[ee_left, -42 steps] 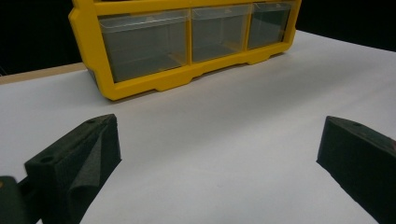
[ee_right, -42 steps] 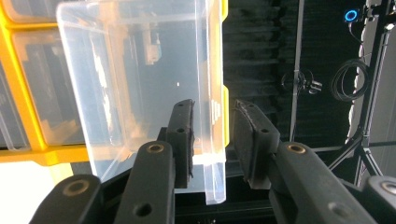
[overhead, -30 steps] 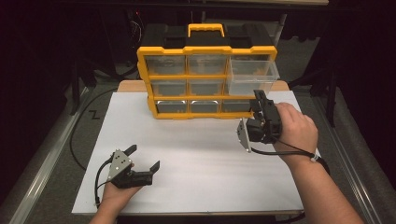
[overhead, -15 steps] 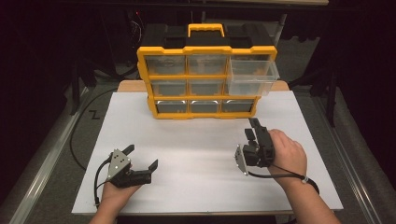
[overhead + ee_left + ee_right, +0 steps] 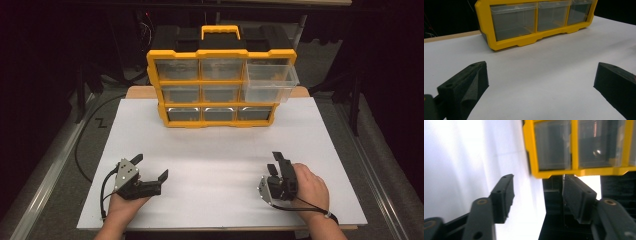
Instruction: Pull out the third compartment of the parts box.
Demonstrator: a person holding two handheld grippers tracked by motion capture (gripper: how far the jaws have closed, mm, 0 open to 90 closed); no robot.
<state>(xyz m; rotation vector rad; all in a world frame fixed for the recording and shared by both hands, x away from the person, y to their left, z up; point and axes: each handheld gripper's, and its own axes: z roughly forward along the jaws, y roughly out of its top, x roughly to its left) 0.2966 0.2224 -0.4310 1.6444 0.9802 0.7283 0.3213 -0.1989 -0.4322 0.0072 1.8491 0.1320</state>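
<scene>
Yellow drawer organizer (image 5: 220, 85) stands at the worktop's (image 5: 215, 150) far edge, top-right clear drawer (image 5: 270, 82) pulled out. Left tongs (image 5: 150, 169) spread wide, empty, near left. Right tongs (image 5: 274, 162) parted, empty, near right. Open white surface lies between.

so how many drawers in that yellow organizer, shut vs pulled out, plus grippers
shut drawers: 8, e.g. top left
pulled-out drawers: 1, top right
grippers: 2, left, right
organizer: 1
total: 12
</scene>
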